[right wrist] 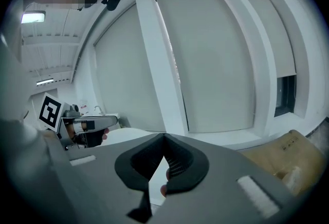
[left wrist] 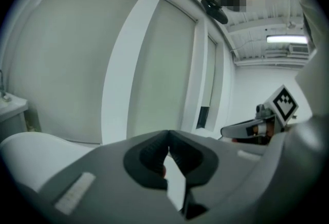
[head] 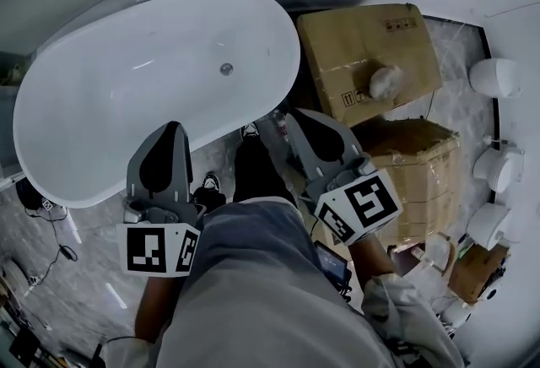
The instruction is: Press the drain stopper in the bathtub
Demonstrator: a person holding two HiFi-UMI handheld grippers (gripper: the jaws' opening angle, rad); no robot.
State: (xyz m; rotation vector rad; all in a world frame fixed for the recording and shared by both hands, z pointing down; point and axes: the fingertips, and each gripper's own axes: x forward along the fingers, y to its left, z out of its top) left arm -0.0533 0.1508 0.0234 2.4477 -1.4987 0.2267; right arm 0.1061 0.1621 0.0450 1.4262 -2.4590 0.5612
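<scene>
In the head view a white oval bathtub [head: 126,96] fills the upper left, with the round metal drain stopper [head: 226,68] on its floor, right of centre. My left gripper [head: 173,128] is held over the tub's near rim, shut with nothing in it. My right gripper [head: 297,115] is just outside the tub's right end, also shut and empty. Both stay well short of the stopper. In the left gripper view the left gripper [left wrist: 168,134] has its jaws meeting, pointed level at window blinds. In the right gripper view the right gripper [right wrist: 164,137] is likewise closed.
Cardboard boxes [head: 367,54] stand right of the tub, with a lower one [head: 418,168] nearer me. White round fixtures [head: 496,75] line the far right wall. Cables [head: 51,214] lie on the marble floor at the left. The person's shoes [head: 209,183] are beside the tub.
</scene>
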